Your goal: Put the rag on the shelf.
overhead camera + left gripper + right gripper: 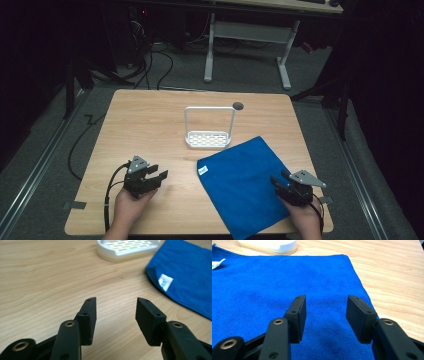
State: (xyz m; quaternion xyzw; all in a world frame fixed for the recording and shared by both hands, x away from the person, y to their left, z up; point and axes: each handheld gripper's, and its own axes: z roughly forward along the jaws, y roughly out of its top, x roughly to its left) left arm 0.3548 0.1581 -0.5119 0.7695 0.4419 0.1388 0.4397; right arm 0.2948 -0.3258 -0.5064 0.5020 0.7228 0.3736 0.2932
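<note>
Holding a claw in each hand, I have both low over the wooden table. My left claw sits above bare wood at the near left, its jaws spread apart with nothing between them; in the left gripper view the gap shows plain tabletop. My right claw hangs over the near right part of the blue cloth, jaws likewise parted and empty, and the right gripper view shows blue fabric under the gap. The cloth lies flat, turned at an angle, its near corner reaching over the table's front edge. A small white label sits near its left corner. Just beyond the cloth's far edge stands a white slotted tray with a tall handle loop, close to the table's middle. A small dark round spot marks the table beyond the tray.
</note>
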